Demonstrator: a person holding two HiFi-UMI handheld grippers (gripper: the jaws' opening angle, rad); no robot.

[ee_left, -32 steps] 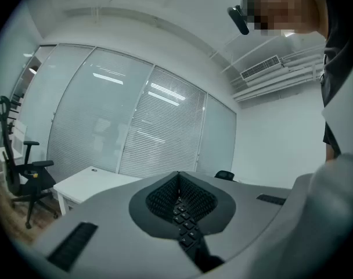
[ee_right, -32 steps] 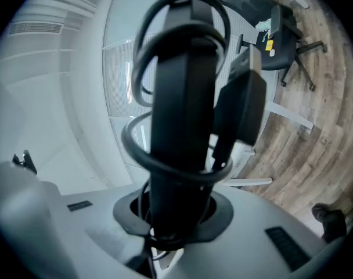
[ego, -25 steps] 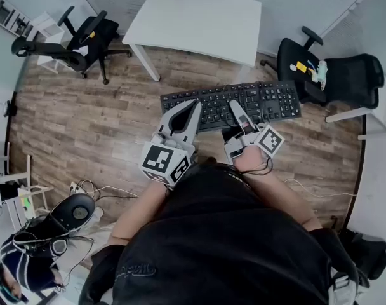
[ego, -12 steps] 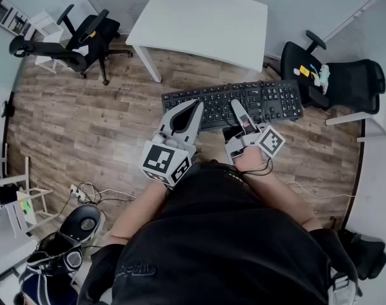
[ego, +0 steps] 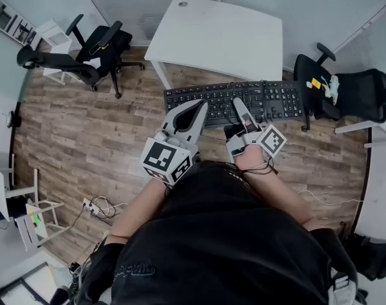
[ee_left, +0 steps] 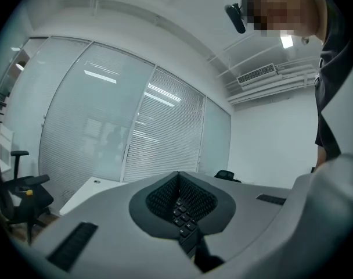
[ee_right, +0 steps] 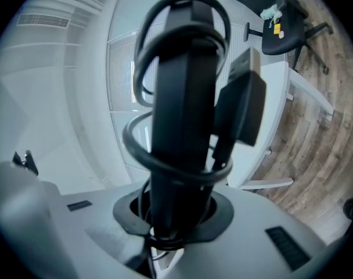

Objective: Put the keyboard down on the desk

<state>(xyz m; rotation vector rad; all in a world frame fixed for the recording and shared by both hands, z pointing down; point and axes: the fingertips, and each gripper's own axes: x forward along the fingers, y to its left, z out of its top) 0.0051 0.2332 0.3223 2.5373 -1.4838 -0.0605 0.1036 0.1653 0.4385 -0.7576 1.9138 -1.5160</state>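
A: In the head view, where is the keyboard (ego: 244,99)?

B: It is off the desk (ego: 218,33). It sits at the centre of the frame, held level over the wooden floor (ego: 85,119). The white desk lies just above it in the picture. The left gripper (ego: 199,105) reaches onto the keyboard's left half and the right gripper (ego: 237,101) onto its middle, both from the near edge.

A: Does that view settle the grip?

B: Not well, because from above the fingers simply lie over the keys. Two black office chairs show there, one at upper left (ego: 94,46) and one at far right (ego: 352,88).

A: What does the left gripper view add?

B: It looks upward past window blinds and ceiling. The jaw tips meet in the lower middle of the frame, and a strip of black keys is clamped between the ribbed pads below them. A corner of the desk shows at lower left.

A: And the right gripper view?

B: The keyboard stands edge-on up the centre of the frame, with its foot pinched between narrowly set jaws. This view alone shows a black cable (ee_right: 132,137) looped round the keyboard, with its plug (ee_right: 243,106) hanging at the right.
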